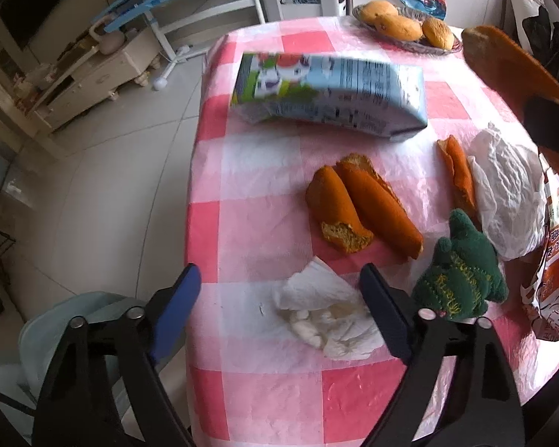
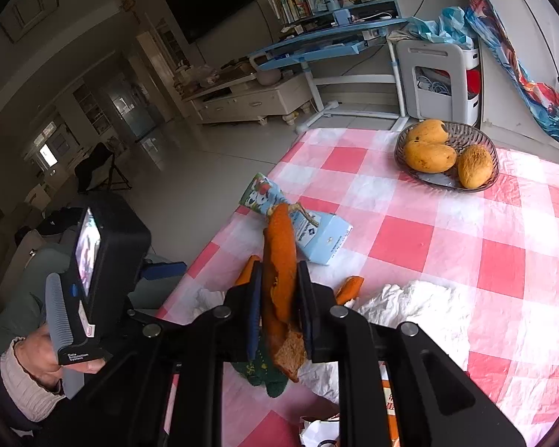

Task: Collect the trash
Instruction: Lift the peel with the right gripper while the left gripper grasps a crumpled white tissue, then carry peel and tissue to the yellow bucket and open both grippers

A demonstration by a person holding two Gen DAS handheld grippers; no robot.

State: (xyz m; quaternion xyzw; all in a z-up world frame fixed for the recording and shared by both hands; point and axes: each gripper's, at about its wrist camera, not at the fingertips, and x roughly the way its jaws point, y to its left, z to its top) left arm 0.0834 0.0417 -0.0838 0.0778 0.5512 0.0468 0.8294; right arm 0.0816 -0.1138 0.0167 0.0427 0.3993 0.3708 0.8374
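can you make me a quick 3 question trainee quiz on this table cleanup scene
1. True or false: the right gripper is shut on a mango peel.
2. What lies on the tablecloth between the fingers of the open left gripper?
A. the milk carton
B. a crumpled tissue
C. the green knitted toy
3. How many whole mangoes sit in the fruit basket?

Key:
1. True. The peel is pinched between its pads and lifted off the table.
2. B. The crumpled tissue lies there; the milk carton is farther off and the green knitted toy is beside one finger.
3. Three.
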